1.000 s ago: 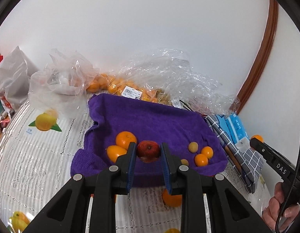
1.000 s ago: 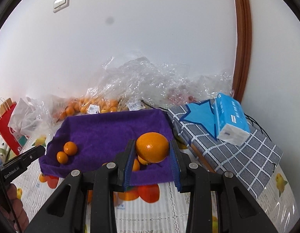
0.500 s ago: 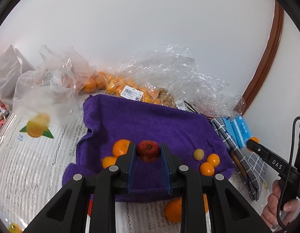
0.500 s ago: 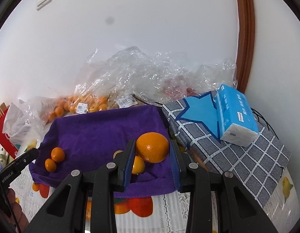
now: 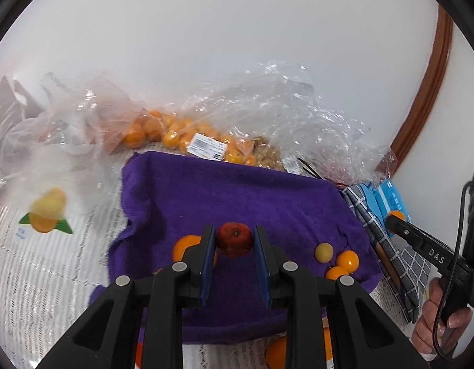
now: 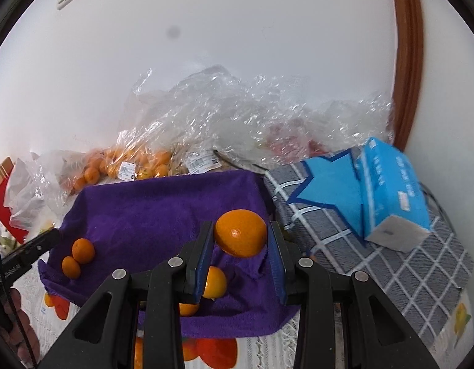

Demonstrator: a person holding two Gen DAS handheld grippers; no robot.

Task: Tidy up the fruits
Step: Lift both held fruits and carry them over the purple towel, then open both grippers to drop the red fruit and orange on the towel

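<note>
My left gripper [image 5: 234, 240] is shut on a small red apple [image 5: 234, 239] and holds it above the front of the purple towel [image 5: 230, 193]. An orange [image 5: 184, 246] lies just left of its fingers; small oranges [image 5: 347, 261] and a yellow fruit [image 5: 323, 252] lie at the towel's right. My right gripper [image 6: 240, 237] is shut on a large orange [image 6: 240, 237] over the towel's right part [image 6: 163, 206]. Two small oranges [image 6: 78, 256] lie at the towel's left, another orange [image 6: 214, 282] under the right gripper. The right gripper also shows in the left wrist view [image 5: 421, 243].
Clear plastic bags with oranges [image 5: 181, 135] lie behind the towel against the white wall. A grey checked cloth [image 6: 390, 246] with a blue tissue pack [image 6: 390, 190] lies to the right. Loose plastic bags [image 5: 52, 129] lie to the left on a fruit-print tablecloth [image 5: 46, 261].
Both grippers have moved forward over the towel, each keeping its fruit. The towel and bags appear closer and lower in both views.
</note>
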